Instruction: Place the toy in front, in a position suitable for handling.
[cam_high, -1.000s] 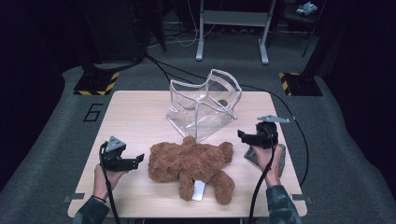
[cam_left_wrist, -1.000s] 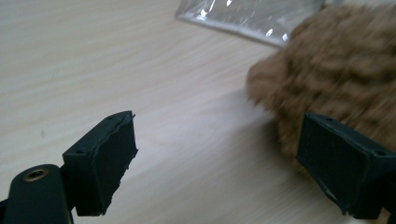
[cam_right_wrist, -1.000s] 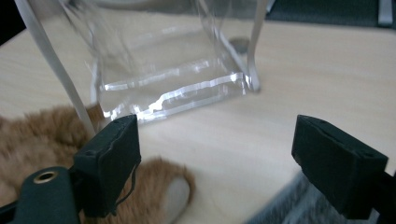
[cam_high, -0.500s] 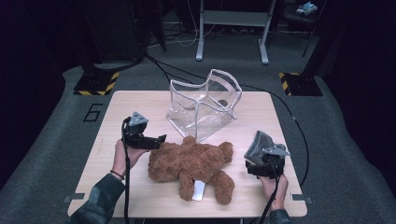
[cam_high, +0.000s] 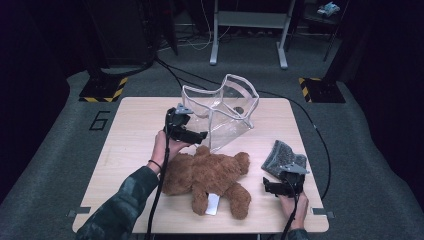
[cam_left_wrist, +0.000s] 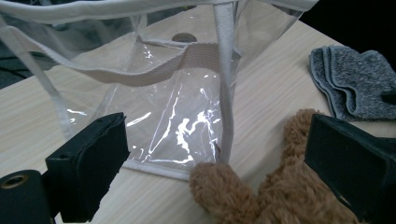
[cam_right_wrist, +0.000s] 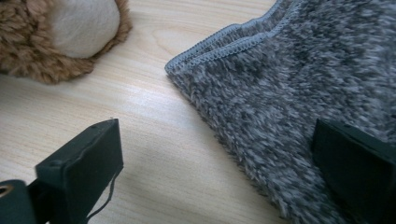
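Observation:
A brown teddy bear (cam_high: 210, 175) lies on the wooden table (cam_high: 125, 150), with a white tag by its legs. Behind it stands a clear plastic bag (cam_high: 225, 112) with white trim, mouth up. My left gripper (cam_high: 200, 136) hovers at the bag's near lower corner, above the bear's head. Its jaws have just been opening and stand open, with the bag's corner seam (cam_left_wrist: 226, 116) and the bear's ear (cam_left_wrist: 219, 186) ahead of them. My right gripper (cam_high: 269, 187) rests low at the front right. Its jaws have also just been opening, and they straddle the edge of a folded grey cloth (cam_right_wrist: 303, 84) without pressing on it.
The grey cloth (cam_high: 282, 155) lies right of the bear, near the table's right edge. A small dark round thing (cam_left_wrist: 184, 37) sits inside the bag. Black cables trail off the table to the back and right. Black-and-yellow floor plates and a metal stand are beyond the table.
My left gripper has travelled from the front left up and right to the bag's corner. My right gripper has come down and nearer to the front edge, beside the grey cloth.

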